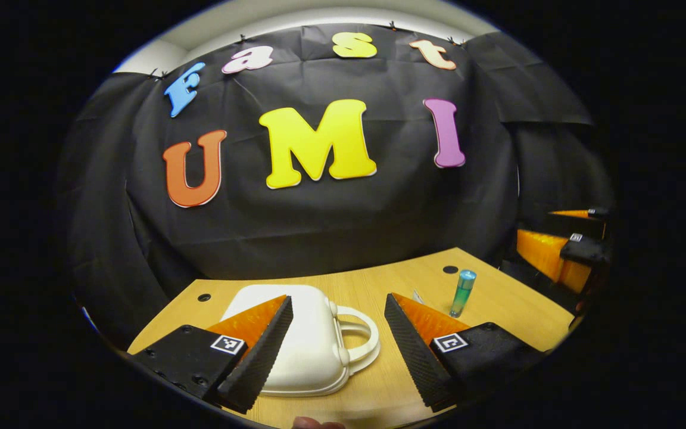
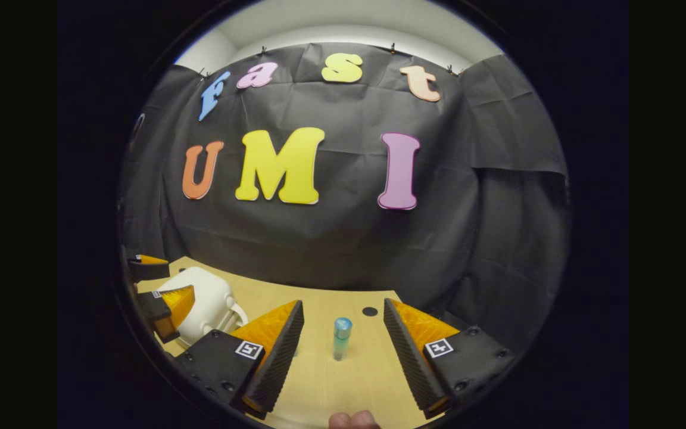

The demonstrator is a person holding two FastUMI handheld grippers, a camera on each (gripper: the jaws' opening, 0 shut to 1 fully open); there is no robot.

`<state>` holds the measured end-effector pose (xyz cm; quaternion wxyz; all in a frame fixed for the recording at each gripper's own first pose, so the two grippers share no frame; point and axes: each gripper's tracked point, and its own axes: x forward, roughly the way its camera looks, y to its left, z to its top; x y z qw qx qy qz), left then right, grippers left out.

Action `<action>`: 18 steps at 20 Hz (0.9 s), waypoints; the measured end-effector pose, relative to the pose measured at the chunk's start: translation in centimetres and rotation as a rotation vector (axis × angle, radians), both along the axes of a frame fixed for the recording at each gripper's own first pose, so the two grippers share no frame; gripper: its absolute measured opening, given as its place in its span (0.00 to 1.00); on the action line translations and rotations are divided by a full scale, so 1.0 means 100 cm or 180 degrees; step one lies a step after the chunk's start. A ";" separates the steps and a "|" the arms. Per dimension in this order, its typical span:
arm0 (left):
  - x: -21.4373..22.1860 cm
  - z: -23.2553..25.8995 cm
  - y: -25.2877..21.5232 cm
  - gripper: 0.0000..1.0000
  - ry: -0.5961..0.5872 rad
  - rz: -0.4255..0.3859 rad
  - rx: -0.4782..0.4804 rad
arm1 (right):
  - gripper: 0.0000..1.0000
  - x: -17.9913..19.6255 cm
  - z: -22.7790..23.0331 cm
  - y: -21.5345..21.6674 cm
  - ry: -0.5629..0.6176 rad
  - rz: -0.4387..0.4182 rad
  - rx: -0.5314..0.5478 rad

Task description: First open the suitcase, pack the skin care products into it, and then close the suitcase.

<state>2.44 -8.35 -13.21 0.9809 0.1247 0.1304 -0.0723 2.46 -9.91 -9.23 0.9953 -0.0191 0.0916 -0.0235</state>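
Suitcase (image 1: 304, 339), white and closed, lies low centre in the left gripper view, left gripper (image 1: 337, 342) spread wide around its handle (touching nothing). Right gripper view: right gripper (image 2: 343, 351) gapes, skincare bottle (image 2: 341, 337) upright between its fingers on the table (image 2: 319, 381), suitcase lower left.

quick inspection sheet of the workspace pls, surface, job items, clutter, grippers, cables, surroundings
surface: light wooden table with two dark round holes near its back edge
job's things: small white hard-shell suitcase with a looped handle, lying closed on the table; slim translucent green bottle with a blue cap, standing upright, apart from the suitcase
clutter: a small pale item by the bottle, too small to tell
grippers: left gripper open, fingers either side of the suitcase handle, not touching; right gripper open, the bottle ahead between its fingers, not gripped
cables: nothing seen
surroundings: black cloth wall behind the table, pale ceiling above
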 end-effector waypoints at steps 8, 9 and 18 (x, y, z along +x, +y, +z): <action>0.021 -0.090 -0.031 0.99 0.0425 -0.0706 0.1440 | 0.80 0.003 -0.023 -0.052 0.0181 -0.0305 -0.0026; 0.022 -0.099 -0.025 0.99 0.0513 -0.0716 0.1653 | 0.80 0.001 -0.027 -0.057 0.0228 -0.0330 -0.0026; 0.044 -0.144 -0.002 0.92 0.1080 -0.0697 0.2619 | 0.80 -0.018 -0.043 -0.078 0.0356 -0.0461 -0.0067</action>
